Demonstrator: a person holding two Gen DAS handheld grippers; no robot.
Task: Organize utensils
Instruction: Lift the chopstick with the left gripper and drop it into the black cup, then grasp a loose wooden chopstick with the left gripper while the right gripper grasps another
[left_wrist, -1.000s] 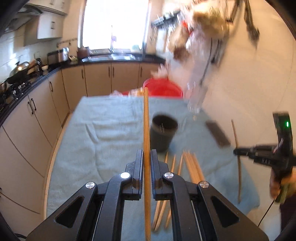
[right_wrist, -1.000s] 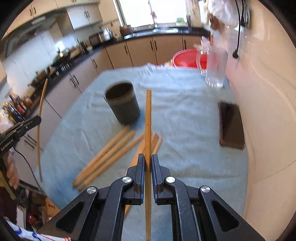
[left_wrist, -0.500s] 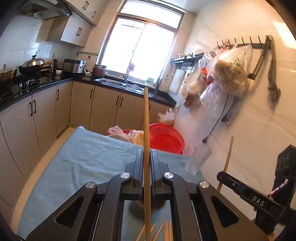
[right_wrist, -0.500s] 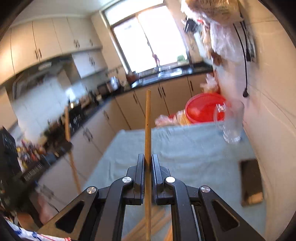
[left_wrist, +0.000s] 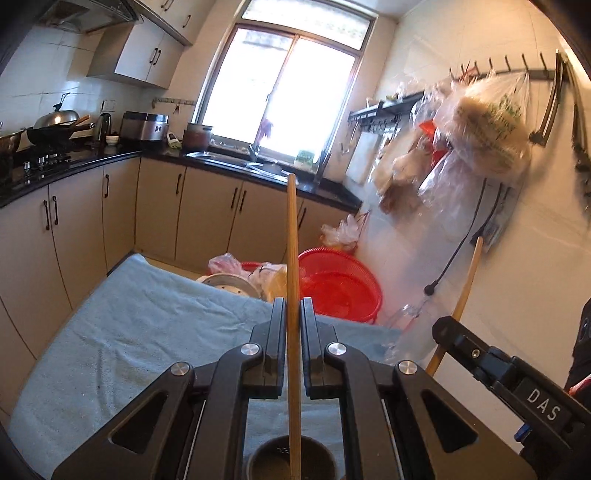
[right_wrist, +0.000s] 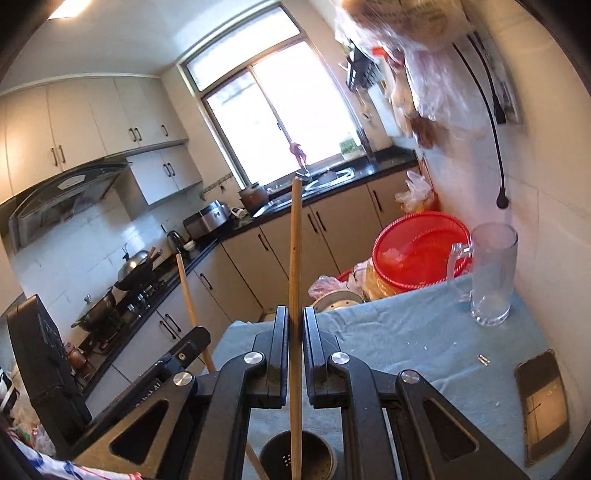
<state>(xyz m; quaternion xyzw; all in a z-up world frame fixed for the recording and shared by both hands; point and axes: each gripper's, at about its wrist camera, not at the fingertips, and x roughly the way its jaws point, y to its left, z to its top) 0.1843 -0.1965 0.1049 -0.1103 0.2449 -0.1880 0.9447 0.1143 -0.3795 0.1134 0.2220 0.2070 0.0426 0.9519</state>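
My left gripper (left_wrist: 293, 314) is shut on a wooden chopstick (left_wrist: 292, 236), held upright, its lower end in the mouth of the dark round holder (left_wrist: 291, 459) below. My right gripper (right_wrist: 295, 321) is shut on another wooden chopstick (right_wrist: 295, 243), also upright, its lower end in the same holder (right_wrist: 297, 458). Each gripper shows in the other's view: the right one (left_wrist: 439, 325) with its chopstick (left_wrist: 467, 280), the left one (right_wrist: 199, 334) with its chopstick (right_wrist: 188, 291). The loose chopsticks on the cloth are hidden.
The table has a light blue cloth (left_wrist: 122, 325). A glass mug (right_wrist: 493, 273) and a dark phone (right_wrist: 543, 402) sit at the right. A red basket (right_wrist: 421, 251) and bags lie past the far edge. The tiled wall (left_wrist: 535, 258) is close on the right.
Both grippers have tilted from pointing down at the table to pointing level, bringing their chopsticks upright. They have closed in side by side over the holder, which now sits under both.
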